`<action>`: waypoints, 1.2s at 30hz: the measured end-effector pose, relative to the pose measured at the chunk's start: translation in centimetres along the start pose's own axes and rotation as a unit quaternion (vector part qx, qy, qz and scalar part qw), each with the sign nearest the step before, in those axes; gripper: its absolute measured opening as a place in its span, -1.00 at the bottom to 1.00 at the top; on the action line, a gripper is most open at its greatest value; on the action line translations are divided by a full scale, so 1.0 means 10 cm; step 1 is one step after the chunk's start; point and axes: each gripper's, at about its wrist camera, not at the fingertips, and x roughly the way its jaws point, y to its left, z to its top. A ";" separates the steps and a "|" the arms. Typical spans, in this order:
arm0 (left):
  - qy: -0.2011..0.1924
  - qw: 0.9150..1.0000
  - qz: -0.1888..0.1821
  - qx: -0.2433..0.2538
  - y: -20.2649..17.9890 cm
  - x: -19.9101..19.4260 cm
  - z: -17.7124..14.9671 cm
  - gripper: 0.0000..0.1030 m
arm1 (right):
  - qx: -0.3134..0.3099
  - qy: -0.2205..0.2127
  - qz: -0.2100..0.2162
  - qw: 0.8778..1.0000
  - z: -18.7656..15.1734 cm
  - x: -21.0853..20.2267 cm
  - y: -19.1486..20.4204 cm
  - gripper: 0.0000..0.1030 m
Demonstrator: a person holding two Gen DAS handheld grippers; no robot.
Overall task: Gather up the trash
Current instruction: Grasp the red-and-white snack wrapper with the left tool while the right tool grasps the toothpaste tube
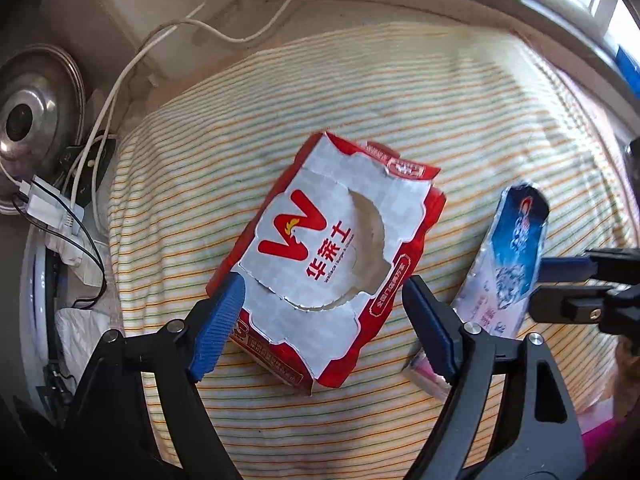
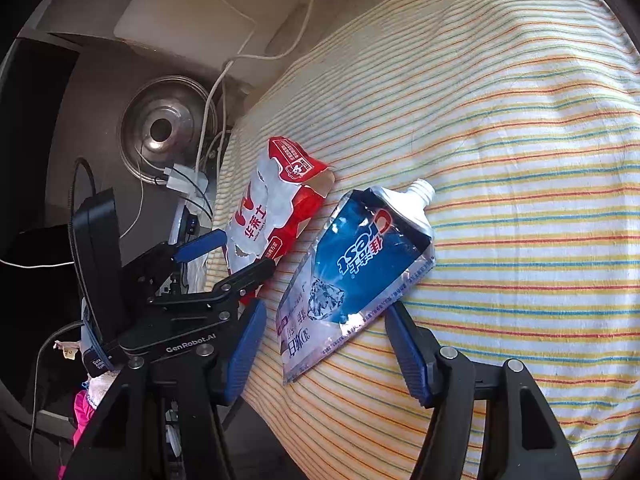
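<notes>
The wide cloth-covered surface with thin orange, green and blue stripes [image 1: 400,112] is filling both views, and both pieces of trash are lying on it side by side.

The flattened red and white cardboard food box with a torn round hole in its top [image 1: 332,248] is sitting right in front of the left claw [image 1: 324,312]. That claw is spread wide, pointing steeply down; its left blue ribbed pad [image 1: 220,320] is lying against the box's near corner, the right pad is standing just clear of the box's edge, and nothing is pinched.

Beside the box, the squashed blue and silver toothpaste tube with a bare white threaded neck [image 2: 360,268] is lying with its flat crimped tail toward the right claw [image 2: 326,352]. The right claw is also spread apart, one blue pad on each side of the tail; whether they are touching it, I cannot tell.

Off the cloth's edge, a round shiny steel lid [image 2: 164,128] is sitting near white charging cables [image 1: 120,80] and white plugs [image 1: 44,204].
</notes>
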 end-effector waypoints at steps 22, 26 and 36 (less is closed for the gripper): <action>0.043 0.983 -0.144 -0.107 0.57 0.59 0.18 0.57 | -0.009 -0.024 -0.004 1.000 0.11 0.14 0.02 0.08; 0.037 0.987 -0.130 -0.088 0.51 0.56 0.21 0.59 | -0.004 -0.017 -0.015 1.000 0.14 0.20 0.00 -0.35; 0.026 0.990 -0.115 -0.079 0.38 0.70 0.44 0.37 | -0.005 -0.014 -0.018 1.000 0.13 0.17 -0.03 -0.48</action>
